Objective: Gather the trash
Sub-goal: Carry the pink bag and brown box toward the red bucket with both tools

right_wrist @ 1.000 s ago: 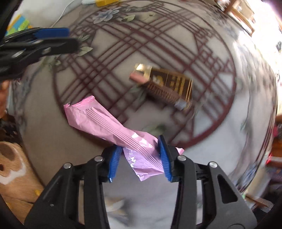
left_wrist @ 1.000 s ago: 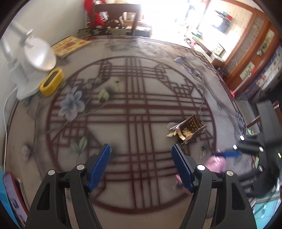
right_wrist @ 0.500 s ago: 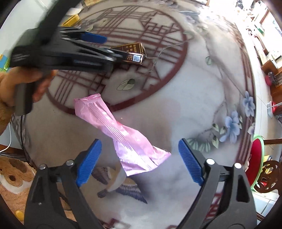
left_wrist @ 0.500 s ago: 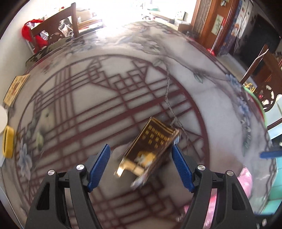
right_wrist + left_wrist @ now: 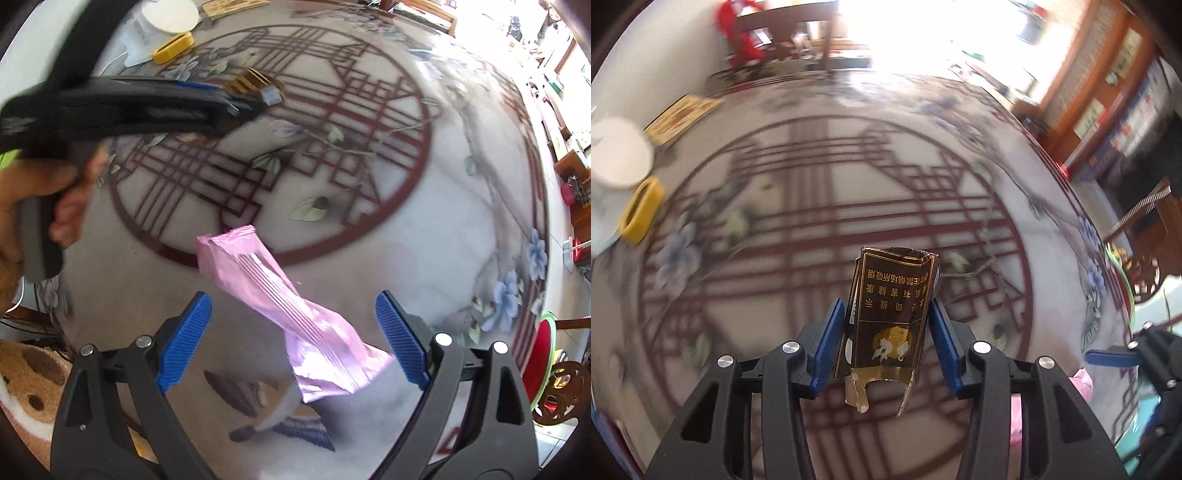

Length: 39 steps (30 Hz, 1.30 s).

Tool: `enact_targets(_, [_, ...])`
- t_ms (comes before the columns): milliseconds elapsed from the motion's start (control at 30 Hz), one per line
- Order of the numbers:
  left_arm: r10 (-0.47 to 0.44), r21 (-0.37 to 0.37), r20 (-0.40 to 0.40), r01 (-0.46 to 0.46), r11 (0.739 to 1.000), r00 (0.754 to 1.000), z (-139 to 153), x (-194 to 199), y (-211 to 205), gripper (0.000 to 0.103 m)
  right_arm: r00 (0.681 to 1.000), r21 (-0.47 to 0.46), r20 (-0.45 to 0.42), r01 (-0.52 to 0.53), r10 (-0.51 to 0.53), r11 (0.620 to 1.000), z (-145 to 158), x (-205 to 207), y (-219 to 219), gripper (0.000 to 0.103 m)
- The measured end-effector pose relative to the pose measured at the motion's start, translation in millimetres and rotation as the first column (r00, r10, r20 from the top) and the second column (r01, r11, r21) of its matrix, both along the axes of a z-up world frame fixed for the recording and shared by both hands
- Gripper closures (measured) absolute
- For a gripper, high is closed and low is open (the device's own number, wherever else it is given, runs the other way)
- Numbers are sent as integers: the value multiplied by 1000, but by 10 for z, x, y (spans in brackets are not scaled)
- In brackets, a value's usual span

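A: What has the left gripper (image 5: pixel 886 339) got?

B: A brown and gold cigarette pack (image 5: pixel 892 314), torn open at its near end. It stands between the blue pads, which are closing on its two sides and look to be pressing it. The round table (image 5: pixel 820 110) with its dark red lattice pattern lies behind it, blurred.

A: And the right gripper (image 5: pixel 291 339)?

B: Its jaws stand wide and are closing, with a pink wrapper (image 5: pixel 280 306) lying on the table between them; neither pad touches it. The wrapper runs from the far left to the near right, its near end close to the right pad.

A: Anything else on the table?

B: At the far left a yellow ring-shaped thing (image 5: pixel 173 46) beside a white lamp base (image 5: pixel 162 18), and a flat yellow box (image 5: pixel 681 118) beyond them. A hand (image 5: pixel 48 206) holds the left gripper's handle at the left of the right wrist view
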<state>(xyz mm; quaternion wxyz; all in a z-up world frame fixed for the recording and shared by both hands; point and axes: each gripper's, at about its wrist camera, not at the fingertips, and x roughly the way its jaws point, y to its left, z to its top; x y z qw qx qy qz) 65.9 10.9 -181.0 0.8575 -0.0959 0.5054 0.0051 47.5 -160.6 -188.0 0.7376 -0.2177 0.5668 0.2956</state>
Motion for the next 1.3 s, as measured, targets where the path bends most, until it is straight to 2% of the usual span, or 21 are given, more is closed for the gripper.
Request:
enact_targets(33, [15,0,2,-15,1000,1000,25,-32,43,58,1000,-8,1,17,-17,1000,-26,13,14,49])
enact_targets(133, [58,6,26,-58,998,998,122,-139,149,58,994,60,-29,102,-101,993,-13,64,-66,74])
enact_targets(200, [72,11,43,-73,997,996,191,-180,165,58,986,102,-37,168,-165,981,39,82,-152,83])
enact_targets(333, [78,16,84,-79,997,993,353,-233,120,57,950,185,-3,308,-313,933,303,147,-396,84])
enact_targets(533, [32,17,113,-34,999,993,504,-209,-95,57,895,256,124,388,-428,885,779,154,-665,84])
enact_targets(800, [-29,37,135,24,999,990,656,-227,-448,57,853,300,208,411,-479,861,1089,161,-938,84])
enact_targets(1300, [-99,47,141,94,994,985,774,-148,-1193,56,819,344,223,442,-529,829,1253,134,-1566,84])
